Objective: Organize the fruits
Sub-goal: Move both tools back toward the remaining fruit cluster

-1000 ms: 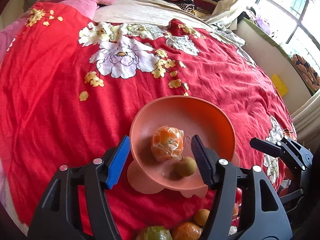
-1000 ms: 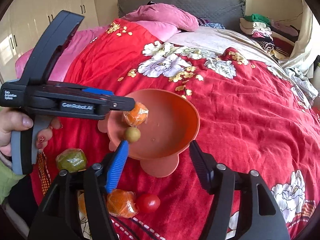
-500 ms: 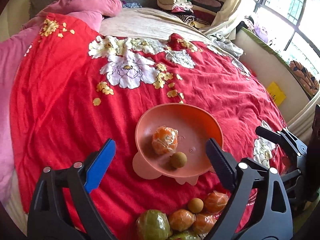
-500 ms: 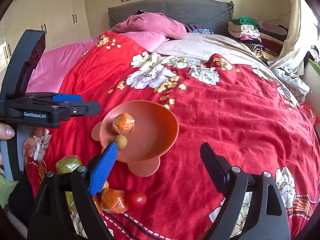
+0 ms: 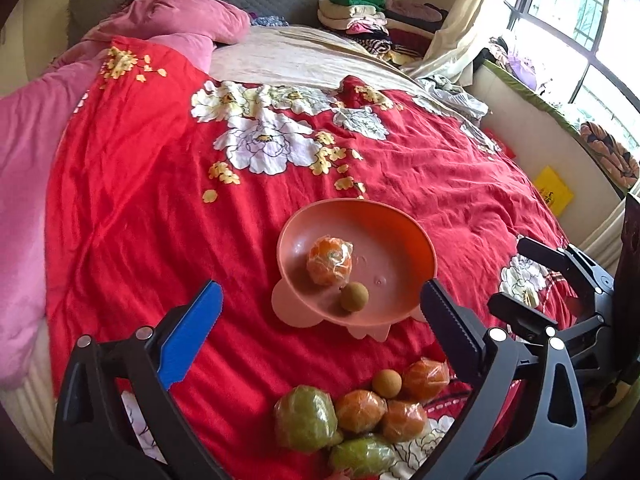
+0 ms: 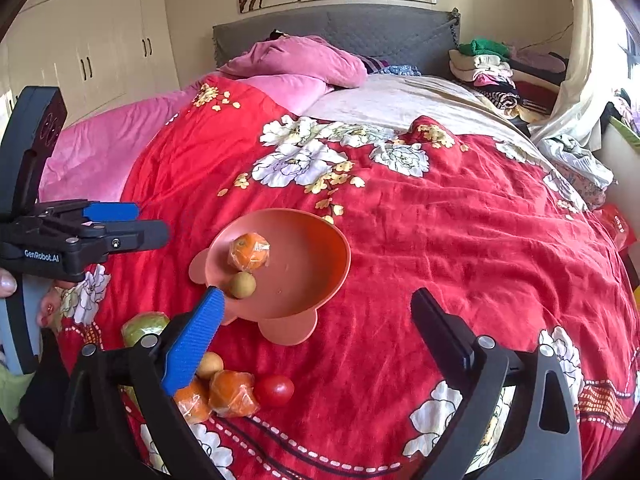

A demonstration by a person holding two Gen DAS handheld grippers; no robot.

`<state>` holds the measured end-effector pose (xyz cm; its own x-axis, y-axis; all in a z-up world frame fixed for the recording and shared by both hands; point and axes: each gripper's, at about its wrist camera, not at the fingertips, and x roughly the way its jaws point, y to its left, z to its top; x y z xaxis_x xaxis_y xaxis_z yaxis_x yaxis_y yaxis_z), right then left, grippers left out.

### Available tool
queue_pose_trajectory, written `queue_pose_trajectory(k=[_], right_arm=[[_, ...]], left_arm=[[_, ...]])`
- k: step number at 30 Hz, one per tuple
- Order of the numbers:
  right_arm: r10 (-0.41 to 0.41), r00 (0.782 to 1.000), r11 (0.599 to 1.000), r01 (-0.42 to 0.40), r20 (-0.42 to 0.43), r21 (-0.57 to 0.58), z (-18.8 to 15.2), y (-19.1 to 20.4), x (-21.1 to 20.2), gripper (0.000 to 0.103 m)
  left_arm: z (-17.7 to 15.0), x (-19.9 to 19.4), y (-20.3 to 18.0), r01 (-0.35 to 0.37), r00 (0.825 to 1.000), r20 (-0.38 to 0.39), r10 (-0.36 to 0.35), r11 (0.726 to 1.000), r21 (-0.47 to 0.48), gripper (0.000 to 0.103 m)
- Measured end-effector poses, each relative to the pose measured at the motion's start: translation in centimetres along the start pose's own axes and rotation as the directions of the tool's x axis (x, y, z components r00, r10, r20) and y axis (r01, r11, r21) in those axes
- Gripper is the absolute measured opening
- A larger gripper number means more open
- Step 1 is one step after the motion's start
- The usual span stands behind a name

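Your left-wrist view cuts off the fruit pile at the bed's near edge: one green wrapped fruit runs partly out of frame, and your right gripper's blue finger covers part of the pile in the right-wrist view. The red tomato shows only from the right wrist. Can't tell what the two green ones are under the plastic wrap.

Left gripper: jaws spread wide, holding nothing, hovering above the quilt just short of the bowl. Right gripper: also wide open and empty, pointed at the bowl from the near right side. Your left hand wraps the left gripper's handle; only fingertips show.

The pink bowl sits on the red floral quilt, toward the bed's near edge. Inside it: a wrapped orange and a small brown round fruit, touching each other.

Loose pile between the bowl and the near edge: large green wrapped fruit, three wrapped oranges, a second small brown fruit, all bunched together.

Around: pink pillow at the headboard end, folded clothes stack at the far right corner.
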<state>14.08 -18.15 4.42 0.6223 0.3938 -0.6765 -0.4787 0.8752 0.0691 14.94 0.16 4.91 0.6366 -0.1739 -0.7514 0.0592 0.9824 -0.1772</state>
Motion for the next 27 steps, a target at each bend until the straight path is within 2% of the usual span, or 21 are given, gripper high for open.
queue_pose_trajectory(k=[14,27], right_arm=[[0.014,1.000,1.000,-0.014,0.000,0.006,-0.9,0.8,-1.1,0.096],[0.028,1.000,1.000,-0.028,-0.011,0.007,-2.1,2.0,-2.1,0.096]], left_arm=[[-2.1,-2.3,-0.1,-0.011,1.000,0.015,0.011,1.000,-0.010,0.093],[-5.5,-3.2,0.0,-0.022,1.000,-0.006,0.022,1.000,-0.015,0.093]])
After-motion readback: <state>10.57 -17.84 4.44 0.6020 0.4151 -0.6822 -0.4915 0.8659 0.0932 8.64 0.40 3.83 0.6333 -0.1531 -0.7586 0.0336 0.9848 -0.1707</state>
